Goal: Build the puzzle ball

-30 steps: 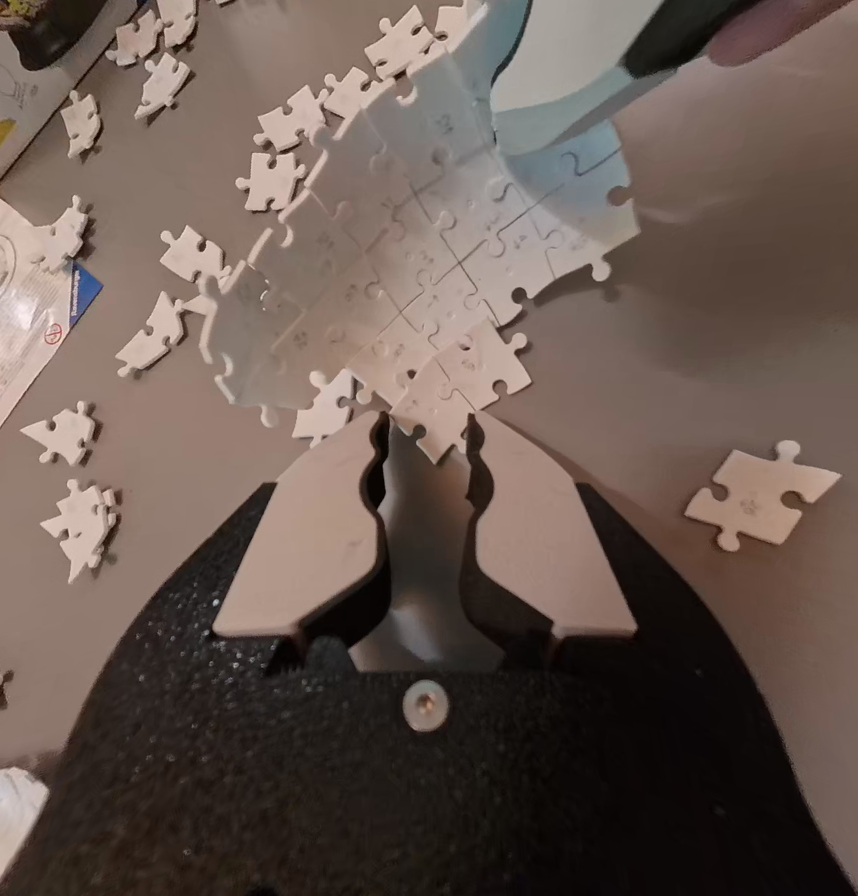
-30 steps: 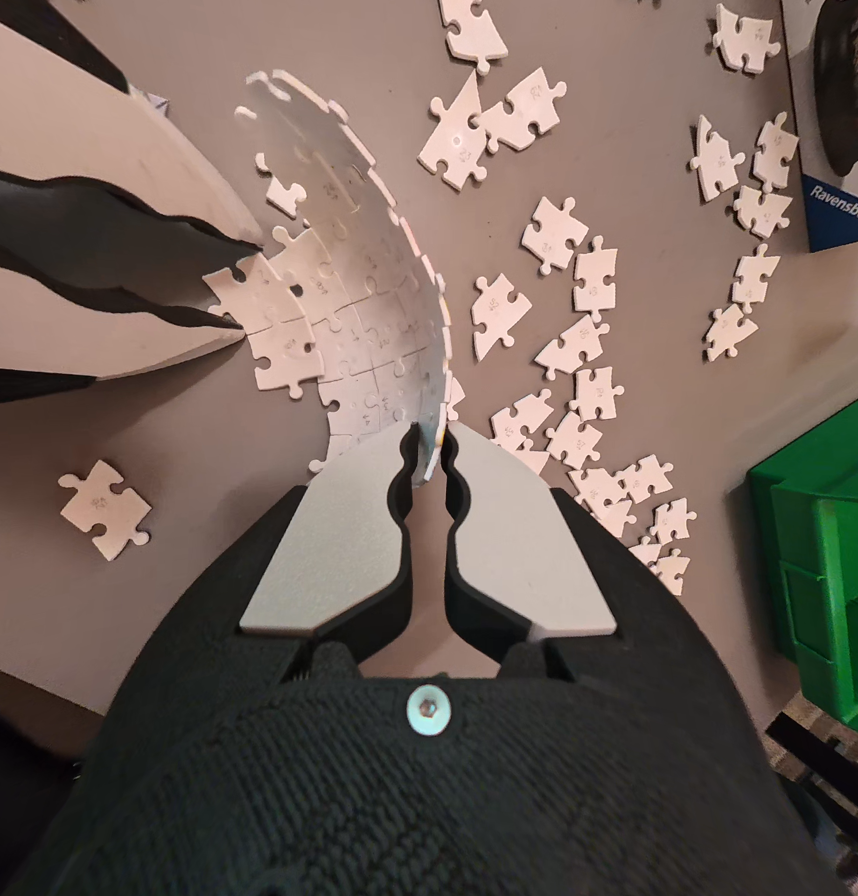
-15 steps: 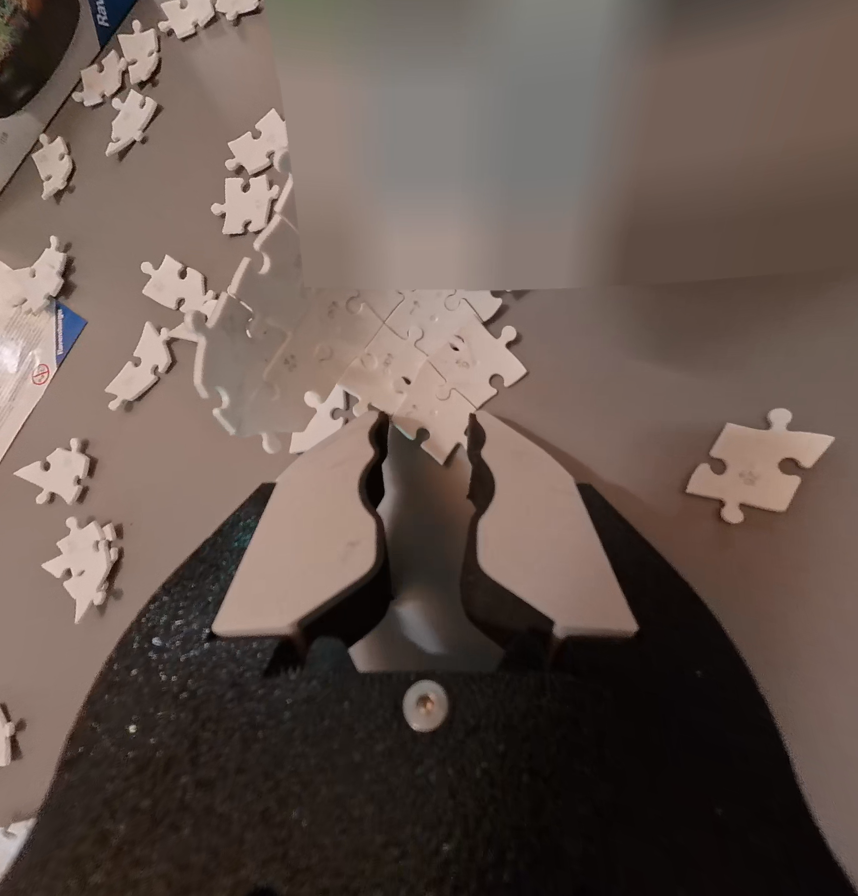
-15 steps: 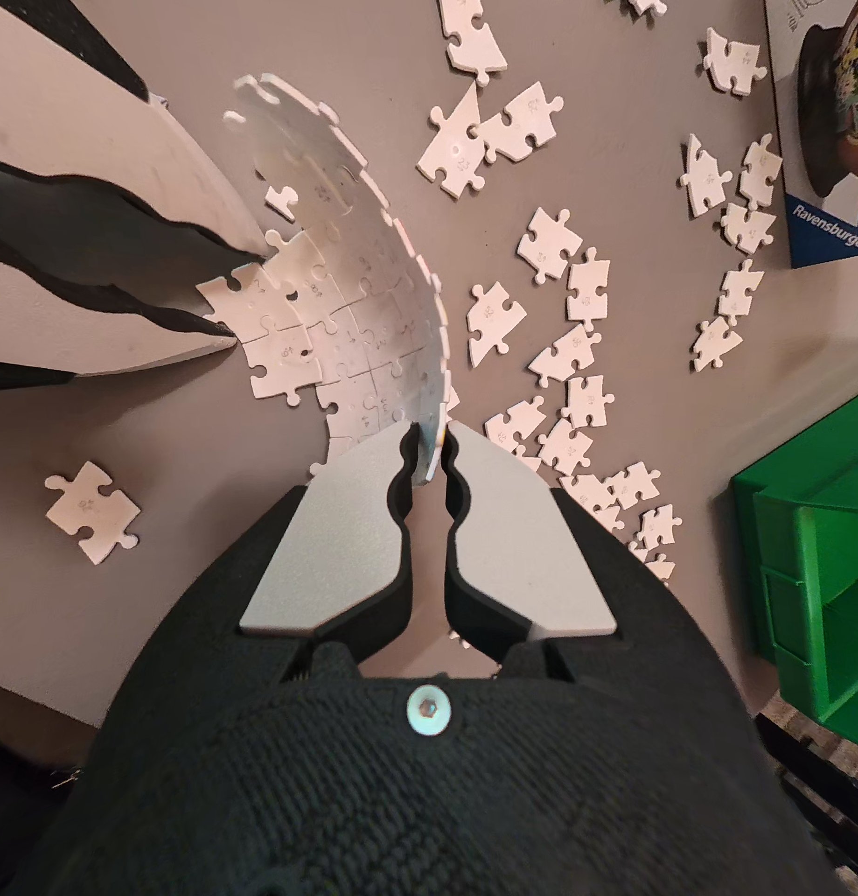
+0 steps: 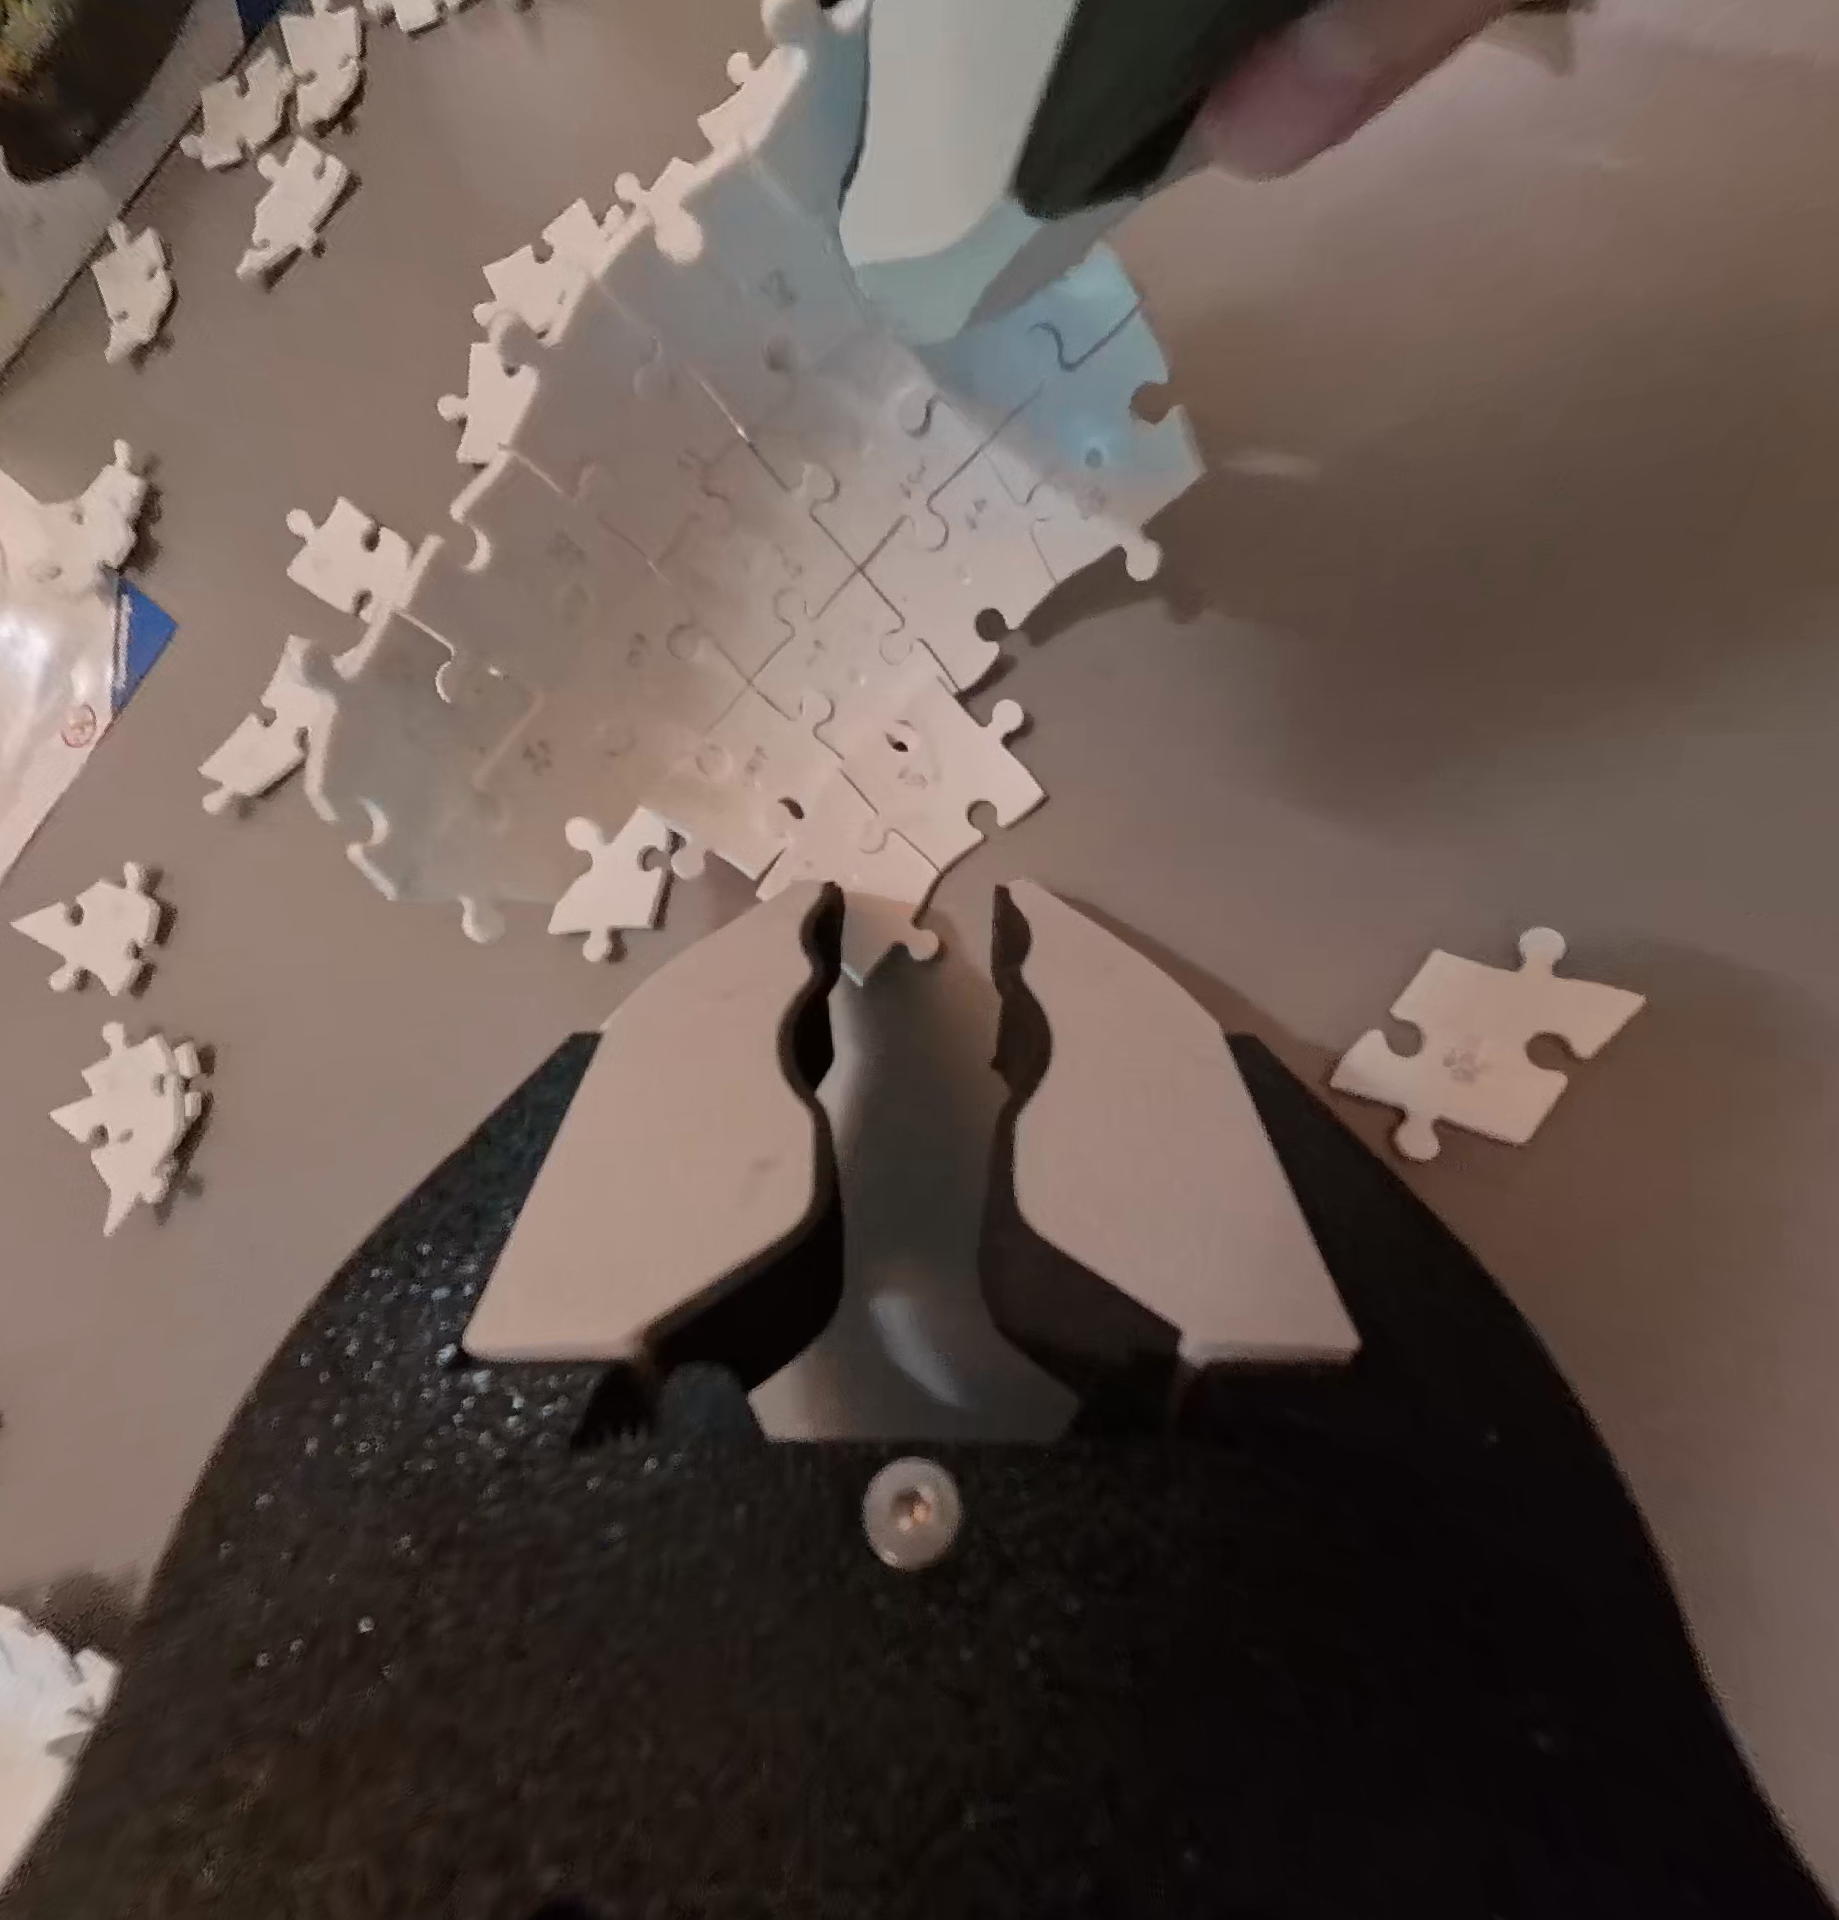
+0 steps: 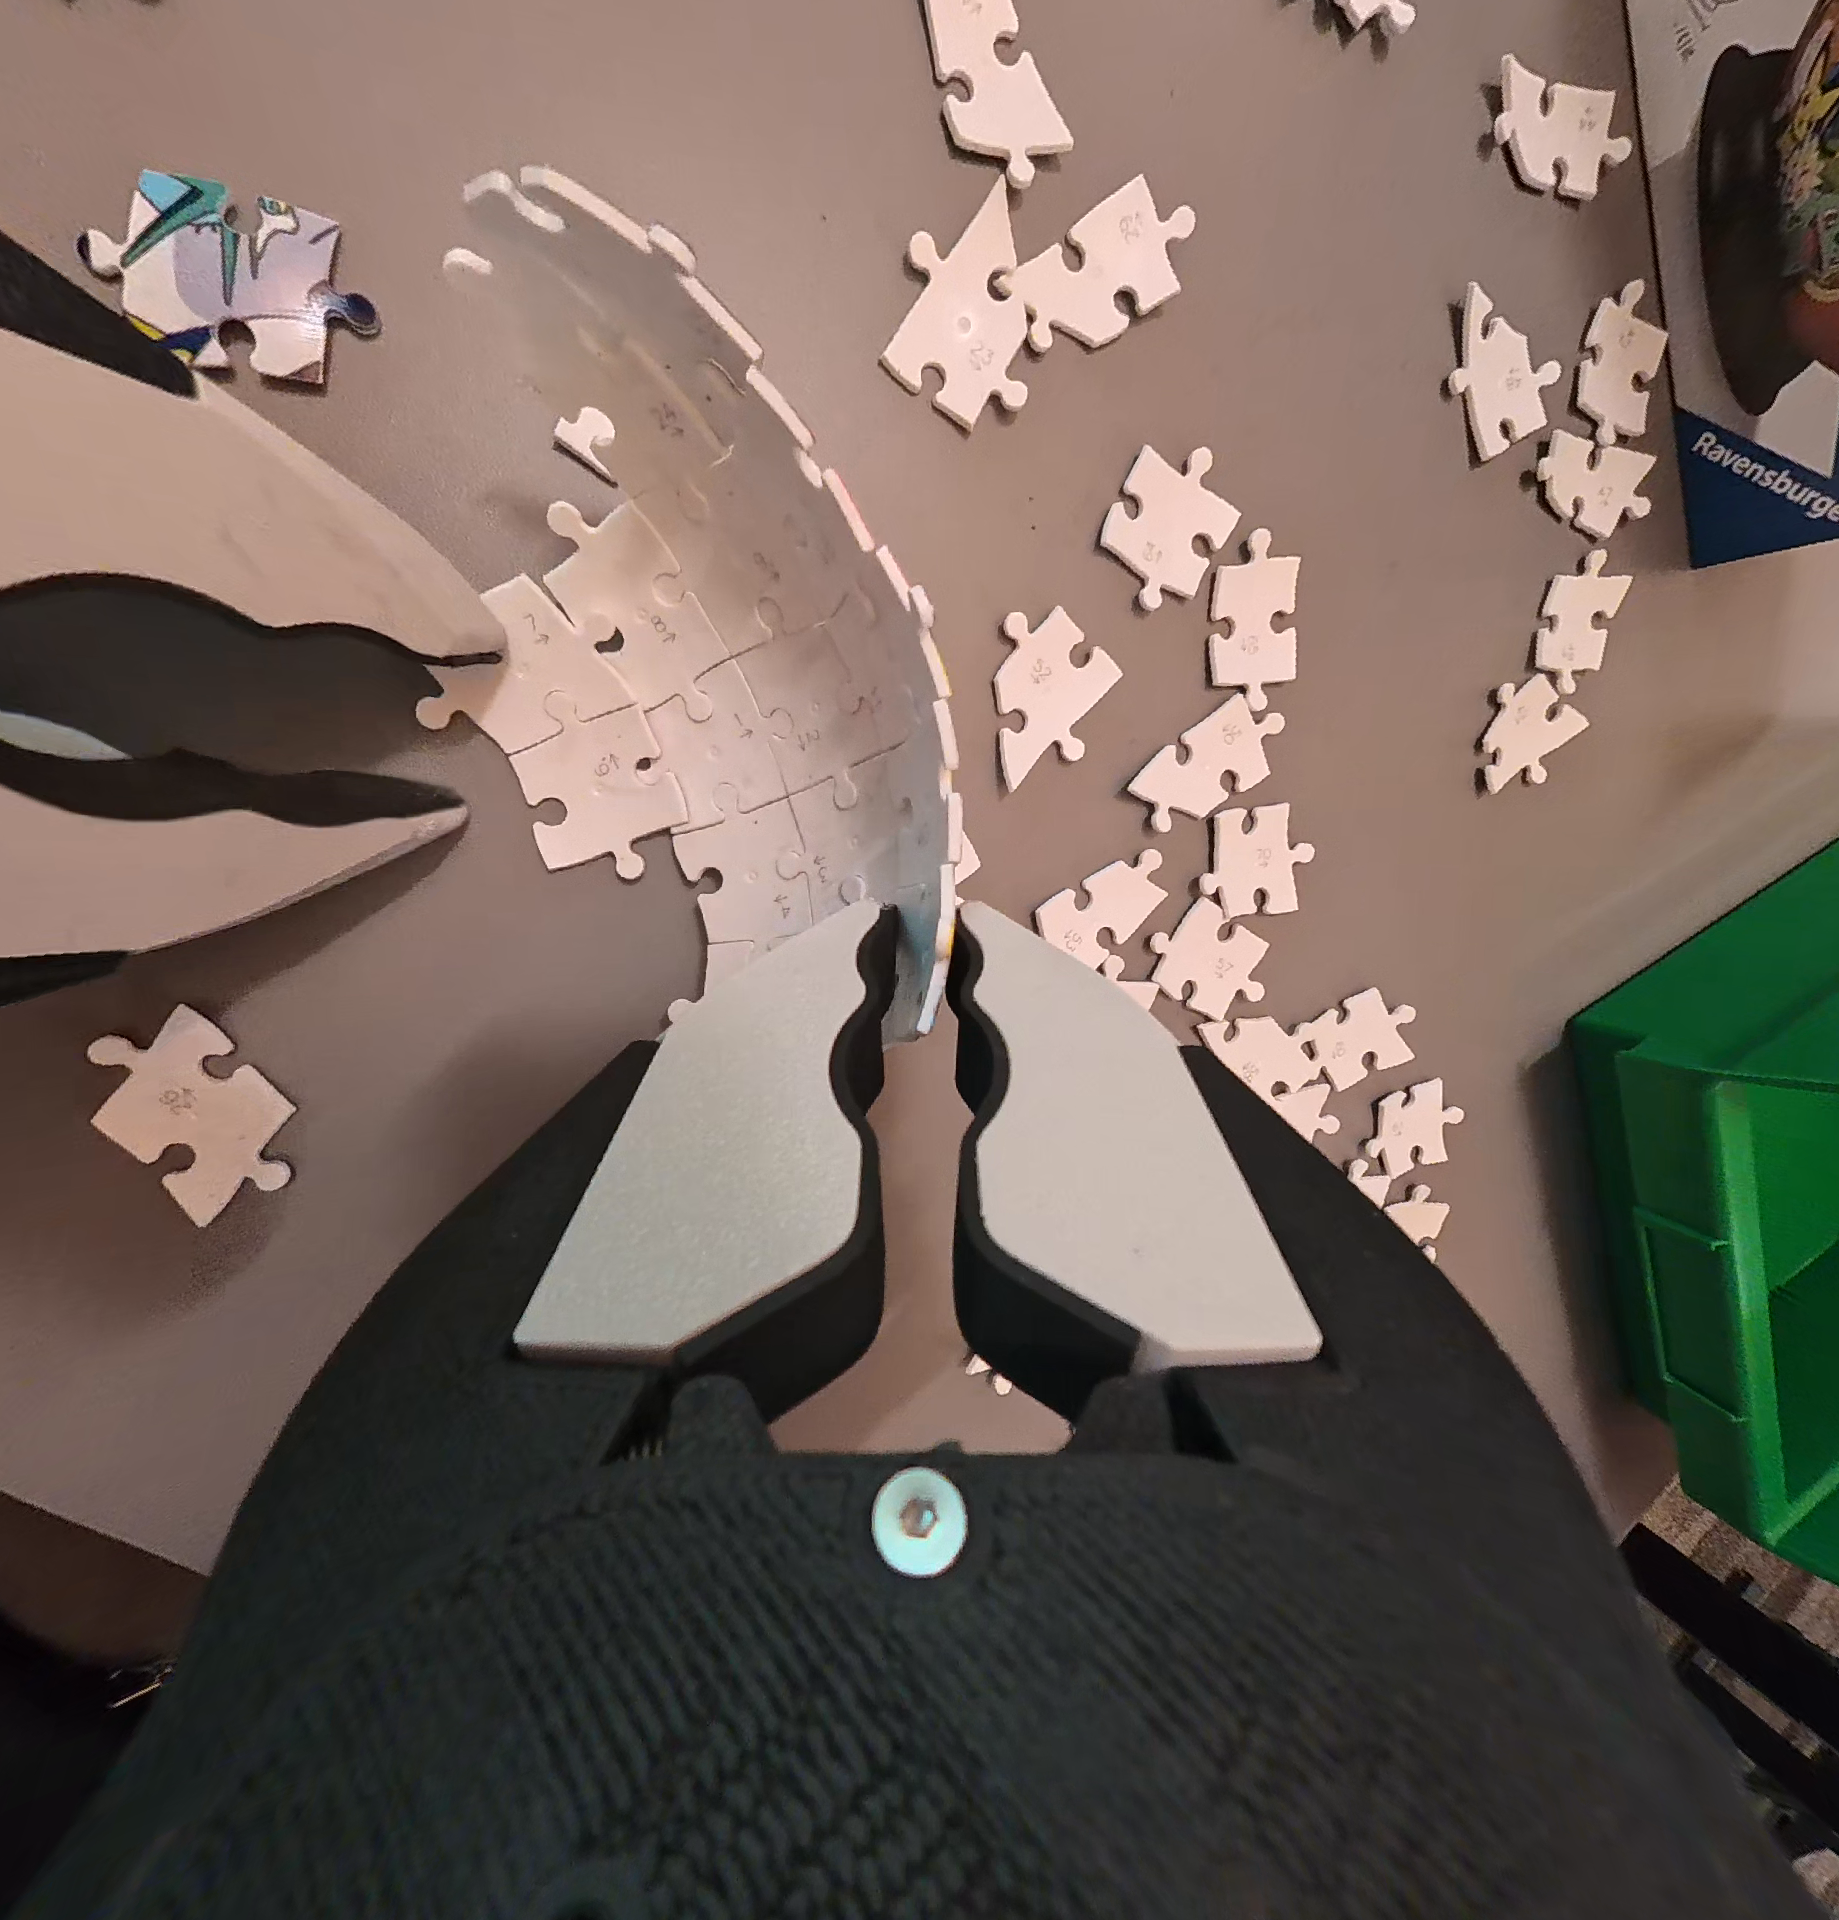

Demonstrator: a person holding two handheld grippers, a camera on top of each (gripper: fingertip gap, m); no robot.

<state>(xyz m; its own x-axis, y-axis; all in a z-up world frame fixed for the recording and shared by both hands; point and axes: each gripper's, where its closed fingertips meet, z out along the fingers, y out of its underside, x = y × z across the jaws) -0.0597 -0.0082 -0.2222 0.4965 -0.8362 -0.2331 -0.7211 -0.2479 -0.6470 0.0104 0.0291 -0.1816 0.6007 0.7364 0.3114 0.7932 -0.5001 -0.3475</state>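
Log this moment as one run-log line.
right claw: shut on curved puzzle section | left claw: open at its edge | loose piece: on table

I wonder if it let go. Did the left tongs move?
Yes. Seen from the right wrist, the left tongs have opened and shifted slightly toward the lone piece.

One curved, part-built puzzle shell [image 6: 769, 665]. Loose white pieces [image 6: 1169, 525] on the worktop [image 6: 479, 1091]: over twenty in the right wrist view, with some partly hidden, so the exact tally cannot be fixed. One printed-side-up piece [image 6: 229, 281]. One puzzle box [image 6: 1777, 312]. One green bin [image 6: 1746, 1195]. One leaflet [image 5: 21, 675]. Two grippers: the left gripper [image 5: 915, 904] and the right gripper [image 6: 920, 914].
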